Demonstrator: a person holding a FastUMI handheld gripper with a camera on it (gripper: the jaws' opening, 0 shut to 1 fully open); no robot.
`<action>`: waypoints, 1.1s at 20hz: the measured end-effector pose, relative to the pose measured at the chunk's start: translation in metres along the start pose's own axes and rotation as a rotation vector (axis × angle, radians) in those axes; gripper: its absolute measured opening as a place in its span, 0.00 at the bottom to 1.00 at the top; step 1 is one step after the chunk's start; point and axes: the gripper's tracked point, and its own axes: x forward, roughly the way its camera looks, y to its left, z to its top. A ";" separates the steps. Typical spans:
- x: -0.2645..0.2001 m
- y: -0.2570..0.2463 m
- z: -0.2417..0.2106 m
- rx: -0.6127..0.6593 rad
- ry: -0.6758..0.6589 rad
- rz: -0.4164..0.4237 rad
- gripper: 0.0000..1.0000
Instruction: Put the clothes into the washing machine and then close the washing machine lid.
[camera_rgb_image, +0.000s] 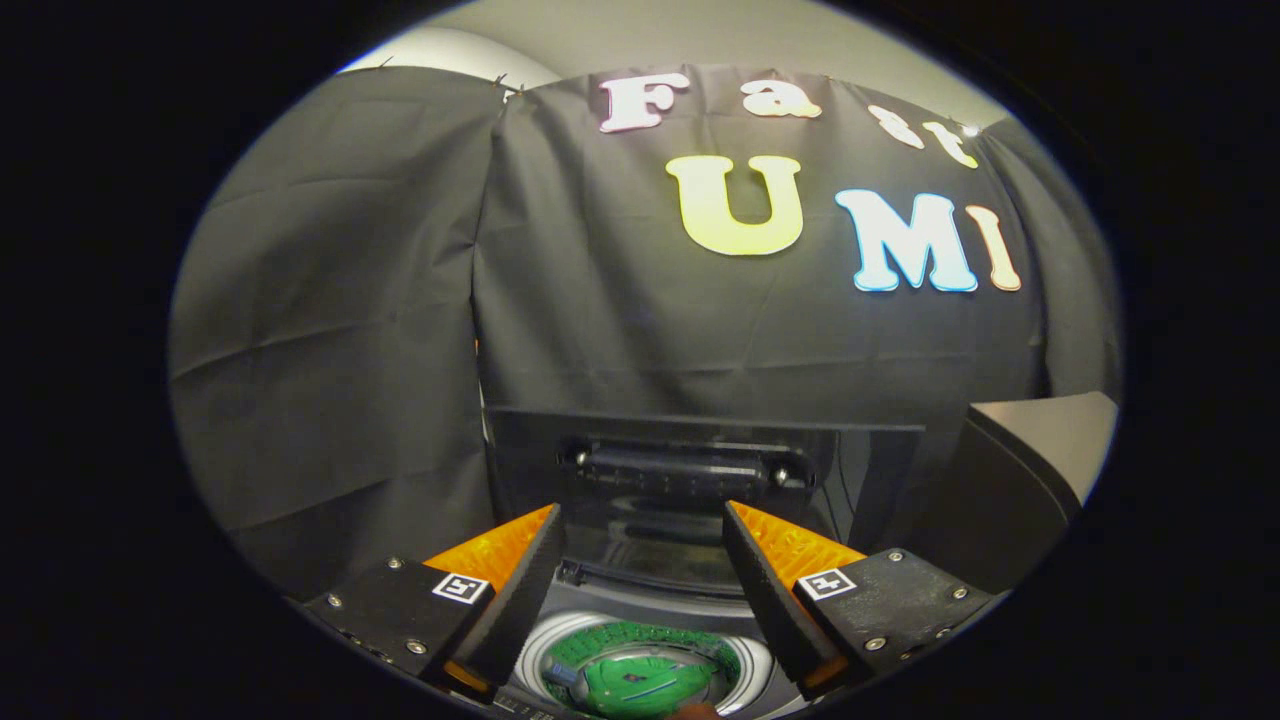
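**Desk:** Two fingers, nothing between them, correct?

**Photographer:** Correct. The tool (640, 560) hangs with its fingers spread wide apart and empty, poised above the round white-rimmed drum mouth of the top-loading washing machine (640, 660). Held that high and open, it reads as a tool that has let its load go, though that is my judgement.

**Desk:** And the clothes?

**Photographer:** One bright green garment (640, 685) lies down inside the green-walled drum, below and between the fingers. I count one piece; more could be hidden beneath it.

**Desk:** The lid?

**Photographer:** One dark glossy rectangular lid (690, 470) stands raised just beyond the fingers, its underside facing the tool, a single black bar handle (680, 465) across it. Closing it looks like the step left. Behind it hangs the black cloth wall (400, 300); a grey slanted box (1030, 470) sits beside the lid.
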 end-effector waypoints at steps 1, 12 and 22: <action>0.003 0.000 0.008 0.002 -0.015 -0.001 0.96; 0.065 -0.018 0.086 0.031 -0.108 -0.079 0.96; 0.123 -0.034 0.088 0.045 -0.015 -0.143 0.96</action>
